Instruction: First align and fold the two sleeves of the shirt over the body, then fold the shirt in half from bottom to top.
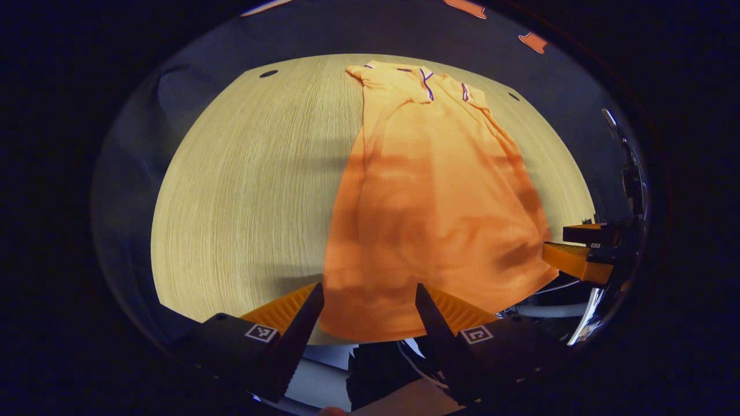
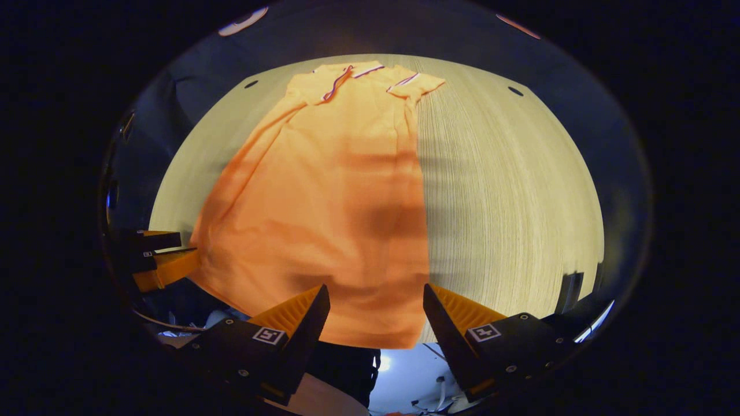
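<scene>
An orange shirt (image 1: 433,190) (image 2: 324,190) lies flat on the light wooden table (image 1: 248,190) (image 2: 509,190), its striped collar (image 1: 426,84) (image 2: 338,81) at the far end. Both sleeves look folded in, leaving a long narrow shape. My left gripper (image 1: 369,289) stands open at the hem's left corner, with cloth showing between its fingers but not pinched. My right gripper (image 2: 375,289) is open too, at the hem's right corner. Each gripper appears at the edge of the other's view: the right gripper (image 1: 578,248) and the left gripper (image 2: 162,260), both beside the hem.
The hem reaches the table's near edge. Bare wood stretches left of the shirt in the left gripper view and right of it in the right gripper view. Small dark holes (image 1: 268,73) (image 2: 514,91) mark the table's far corners. Cables and pale objects (image 1: 549,312) lie below the near edge.
</scene>
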Action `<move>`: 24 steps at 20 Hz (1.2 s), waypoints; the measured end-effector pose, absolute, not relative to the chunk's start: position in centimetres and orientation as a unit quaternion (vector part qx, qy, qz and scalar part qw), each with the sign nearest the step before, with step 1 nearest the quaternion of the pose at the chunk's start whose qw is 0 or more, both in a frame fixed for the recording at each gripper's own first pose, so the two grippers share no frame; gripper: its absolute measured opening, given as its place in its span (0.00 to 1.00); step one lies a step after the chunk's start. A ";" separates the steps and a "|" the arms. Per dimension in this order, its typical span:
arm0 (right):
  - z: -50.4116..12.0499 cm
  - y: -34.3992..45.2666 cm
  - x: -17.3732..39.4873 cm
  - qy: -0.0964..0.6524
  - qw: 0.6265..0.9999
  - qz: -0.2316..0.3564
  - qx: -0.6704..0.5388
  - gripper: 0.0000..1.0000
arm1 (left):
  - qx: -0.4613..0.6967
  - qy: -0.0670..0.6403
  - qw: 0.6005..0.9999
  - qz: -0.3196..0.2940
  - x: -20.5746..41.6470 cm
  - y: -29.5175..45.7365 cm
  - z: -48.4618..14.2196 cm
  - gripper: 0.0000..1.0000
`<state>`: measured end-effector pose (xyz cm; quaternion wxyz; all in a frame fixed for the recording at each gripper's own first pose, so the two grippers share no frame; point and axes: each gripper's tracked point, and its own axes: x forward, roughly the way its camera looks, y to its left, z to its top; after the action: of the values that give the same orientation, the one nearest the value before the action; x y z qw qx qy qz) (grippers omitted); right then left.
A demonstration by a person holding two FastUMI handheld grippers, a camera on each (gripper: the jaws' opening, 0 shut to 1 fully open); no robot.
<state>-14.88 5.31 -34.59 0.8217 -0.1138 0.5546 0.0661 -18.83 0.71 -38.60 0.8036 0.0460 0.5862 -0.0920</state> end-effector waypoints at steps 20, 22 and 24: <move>-37.1 4.0 -16.2 0.602 0.784 0.064 -0.139 0.97 | 0.099 0.615 0.781 -0.050 -18.7 0.8 -41.2 0.96; -36.8 3.9 -16.2 0.597 0.785 0.074 -0.147 0.79 | 0.103 0.605 0.788 -0.056 -18.5 0.6 -41.1 0.83; -37.0 3.9 -16.1 0.591 0.788 0.084 -0.151 0.54 | 0.117 0.591 0.795 -0.072 -18.5 0.0 -41.0 0.68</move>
<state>-16.14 3.92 -36.98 0.7883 -0.1512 0.5905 0.0835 -18.45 0.01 -41.02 0.7951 0.1169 0.5907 -0.0720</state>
